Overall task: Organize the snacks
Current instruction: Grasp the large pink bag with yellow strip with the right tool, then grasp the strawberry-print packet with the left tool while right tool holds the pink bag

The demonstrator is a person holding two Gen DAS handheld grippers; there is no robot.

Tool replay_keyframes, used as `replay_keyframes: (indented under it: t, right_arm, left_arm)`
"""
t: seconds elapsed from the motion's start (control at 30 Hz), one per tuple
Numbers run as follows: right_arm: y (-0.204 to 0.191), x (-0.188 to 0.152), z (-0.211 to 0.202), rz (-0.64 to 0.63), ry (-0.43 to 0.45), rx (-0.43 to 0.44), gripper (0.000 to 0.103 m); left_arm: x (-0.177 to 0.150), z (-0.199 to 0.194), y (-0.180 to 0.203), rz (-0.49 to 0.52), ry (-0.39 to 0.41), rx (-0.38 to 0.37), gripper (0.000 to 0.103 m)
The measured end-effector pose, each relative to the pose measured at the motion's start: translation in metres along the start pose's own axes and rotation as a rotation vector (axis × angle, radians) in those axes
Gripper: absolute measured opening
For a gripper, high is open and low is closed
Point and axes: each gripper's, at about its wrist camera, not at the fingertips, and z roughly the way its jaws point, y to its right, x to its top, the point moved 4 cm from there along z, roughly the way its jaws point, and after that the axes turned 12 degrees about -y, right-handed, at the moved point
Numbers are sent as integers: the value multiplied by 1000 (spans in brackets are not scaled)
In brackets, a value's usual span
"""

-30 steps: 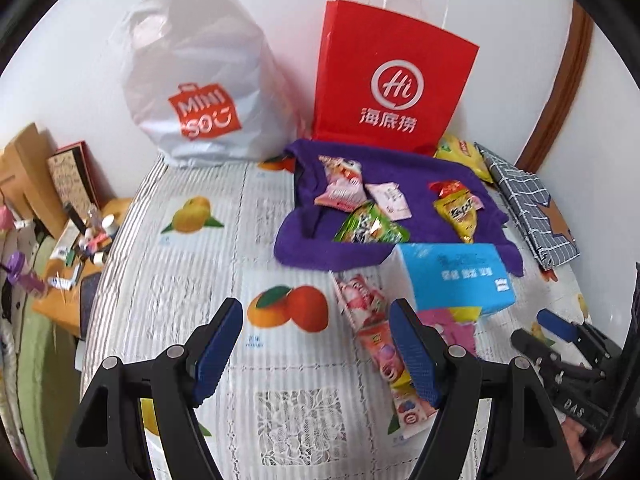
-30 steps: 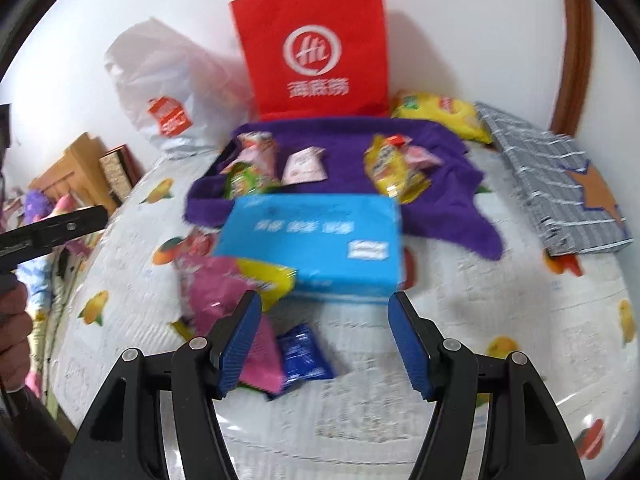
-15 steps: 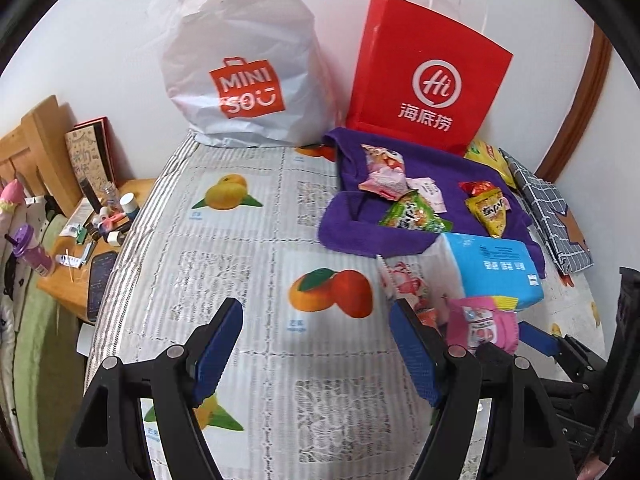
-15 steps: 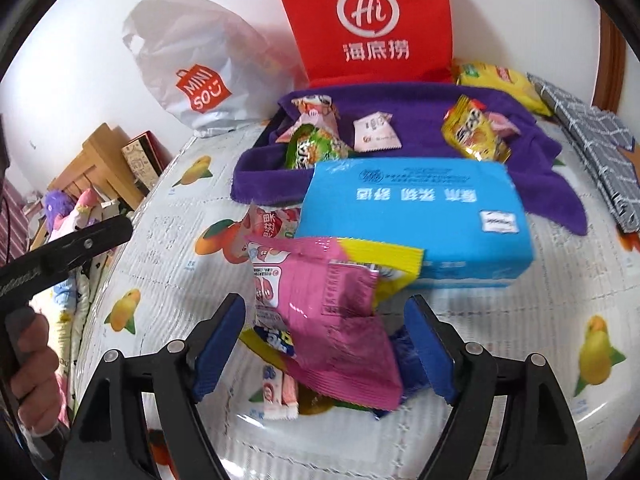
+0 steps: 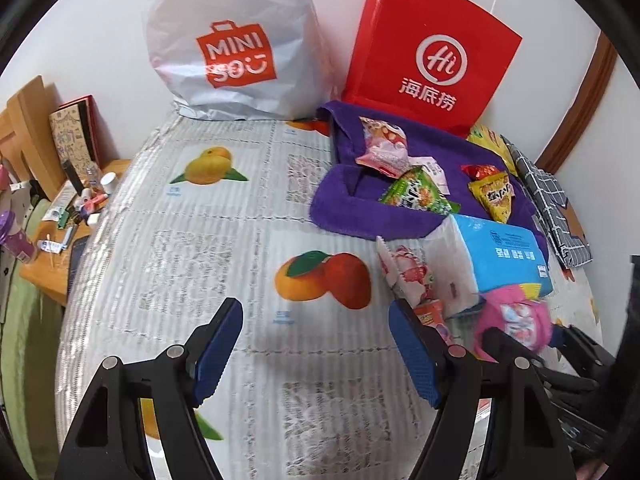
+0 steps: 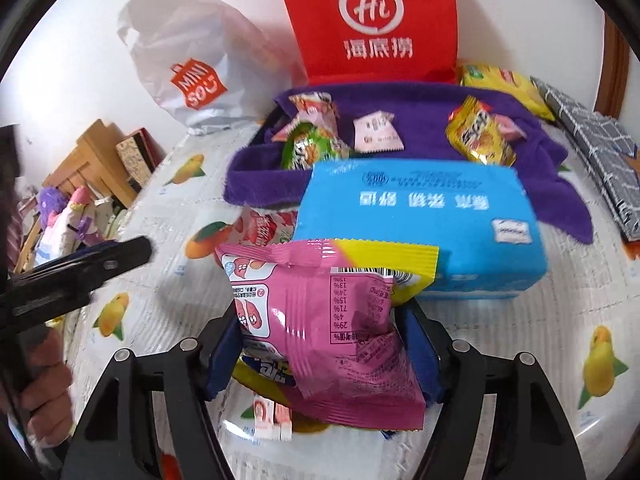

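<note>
One glossy pink snack packet (image 6: 332,320) sat clamped in the right gripper (image 6: 324,352), crinkled foil, long axis slanting near-right, sealed yellow end pointing far. Just beyond lay the blue tissue pack (image 6: 424,224) and purple towel (image 6: 420,108). Left gripper (image 5: 316,344) hung wide apart, empty, above the fruit-print tablecloth (image 5: 200,248).

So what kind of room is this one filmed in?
Probably a home bedroom: a fruit-print cloth covers what looks like a bed, a cluttered wooden bedside stand sits beside it, and shopping bags lean on the wall.
</note>
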Motion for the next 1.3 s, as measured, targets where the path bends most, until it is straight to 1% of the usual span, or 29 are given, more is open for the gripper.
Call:
replay_keyframes:
  t: [0.07, 0.17, 0.3, 0.37, 0.57, 0.63, 0.73, 0.8, 0.9, 0.97, 1.0, 1.1, 1.3]
  right_arm:
    - [4, -4, -15, -15, 28, 5, 72]
    - [15, -9, -35, -28, 75, -16, 72]
    - [38, -16, -50, -30, 97, -45, 72]
    - [56, -19, -54, -10, 105, -77, 72]
    - [97, -23, -51, 41, 96, -176, 72]
    - [106, -25, -49, 55, 87, -181, 72]
    - [119, -26, -46, 75, 77, -167, 72]
    - [123, -28, -44, 80, 74, -168, 72]
    - [130, -28, -42, 89, 68, -171, 72]
    - [134, -29, -41, 97, 66, -169, 72]
    - [136, -30, -41, 101, 66, -168, 72]
    - [140, -31, -42, 112, 66, -170, 72]
    - [143, -34, -47, 122, 75, -173, 72]
  left_arm:
    - [3, 5, 8, 9, -9, -5, 74]
    - [9, 13, 20, 20, -22, -10, 74]
    - [21, 31, 37, 20, -51, -23, 74]
    - [27, 38, 44, 18, -61, -35, 74]
    - [37, 64, 55, -5, -102, -24, 72]
    - [38, 71, 57, -5, -118, -16, 72]
    - [38, 80, 61, 4, -135, -8, 70]
    - [39, 84, 63, 6, -143, -14, 68]
    - [41, 88, 67, 6, -151, -21, 60]
    - [41, 89, 70, 10, -157, -37, 47]
    - [41, 89, 71, 12, -160, -42, 44]
    - [42, 89, 74, 15, -161, -41, 40]
    - [36, 81, 72, 10, -152, -39, 37]
